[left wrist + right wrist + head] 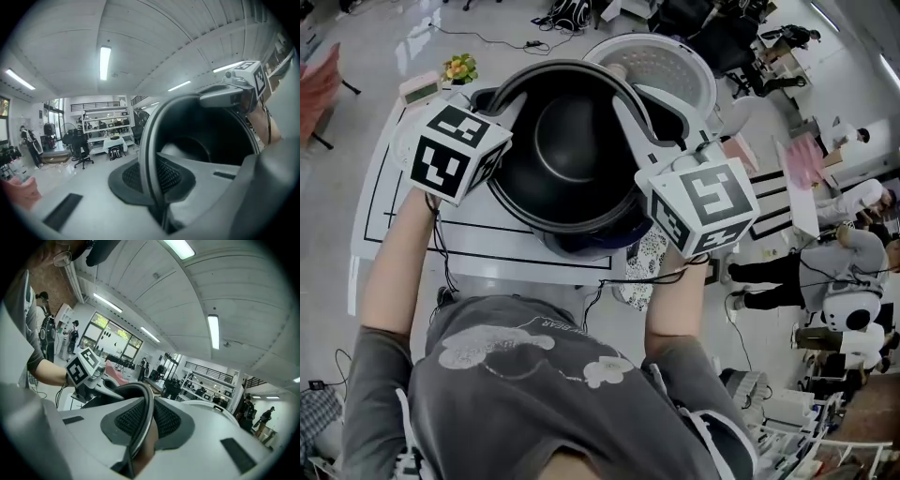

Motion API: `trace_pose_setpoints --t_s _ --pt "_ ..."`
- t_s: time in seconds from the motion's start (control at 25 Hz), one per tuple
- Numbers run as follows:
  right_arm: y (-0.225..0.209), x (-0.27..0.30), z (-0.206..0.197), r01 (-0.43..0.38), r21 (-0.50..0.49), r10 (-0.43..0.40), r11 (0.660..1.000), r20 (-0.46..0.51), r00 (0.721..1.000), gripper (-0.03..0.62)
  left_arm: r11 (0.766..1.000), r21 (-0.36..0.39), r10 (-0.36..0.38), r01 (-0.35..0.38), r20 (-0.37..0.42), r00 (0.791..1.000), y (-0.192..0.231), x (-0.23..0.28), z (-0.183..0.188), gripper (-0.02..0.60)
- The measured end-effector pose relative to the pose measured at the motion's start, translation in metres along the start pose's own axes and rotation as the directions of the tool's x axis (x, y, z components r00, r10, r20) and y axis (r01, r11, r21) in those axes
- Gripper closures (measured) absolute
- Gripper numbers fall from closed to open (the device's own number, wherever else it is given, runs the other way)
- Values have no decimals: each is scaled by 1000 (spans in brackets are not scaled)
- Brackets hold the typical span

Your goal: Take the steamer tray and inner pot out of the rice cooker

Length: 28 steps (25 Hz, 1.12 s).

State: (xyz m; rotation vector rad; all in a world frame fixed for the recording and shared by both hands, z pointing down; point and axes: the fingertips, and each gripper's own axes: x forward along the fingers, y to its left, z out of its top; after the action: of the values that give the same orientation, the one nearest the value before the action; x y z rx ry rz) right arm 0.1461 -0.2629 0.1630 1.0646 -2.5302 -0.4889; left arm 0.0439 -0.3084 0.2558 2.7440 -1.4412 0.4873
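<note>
Centre frame, the black inner pot (pixel 572 141) hangs lifted, its rim pinched tight on opposite sides by the left gripper (pixel 157 176) and right gripper (pixel 140 423). It is best kept level and raised evenly, clear of the rice cooker (pixel 661 61), which stands open-lidded at upper centre.

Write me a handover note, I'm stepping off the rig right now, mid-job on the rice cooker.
Left gripper: shut on the pot rim.
Right gripper: shut on the opposite side of the rim.
Pot: held up between both, over the rice cooker; lid open behind.
Done: pot looks to be out of the cooker.
Left: set it down on the table.
Steamer tray: not identifiable in any view; check for it.
</note>
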Motion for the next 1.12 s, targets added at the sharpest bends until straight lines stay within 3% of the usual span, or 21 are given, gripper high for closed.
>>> trace_pose_setpoints --t_s 0.32,0.48,0.76,1.12 --pt "63 69 35 -102 42 101 994 29 994 514 997 -24 70 -72 -72 995 78 -65 -36 563" --pt "108 110 26 -163 76 164 984 1 987 514 993 -69 89 -100 -143 986 110 -92 -86 563" --pt "178 162 -10 -256 159 270 954 -79 960 513 980 -153 76 -126 -300 951 138 -127 -171 561" --pt "257 212 -65 -301 266 355 916 -189 916 509 961 -249 -5 -120 -448 894 160 -151 -272 560"
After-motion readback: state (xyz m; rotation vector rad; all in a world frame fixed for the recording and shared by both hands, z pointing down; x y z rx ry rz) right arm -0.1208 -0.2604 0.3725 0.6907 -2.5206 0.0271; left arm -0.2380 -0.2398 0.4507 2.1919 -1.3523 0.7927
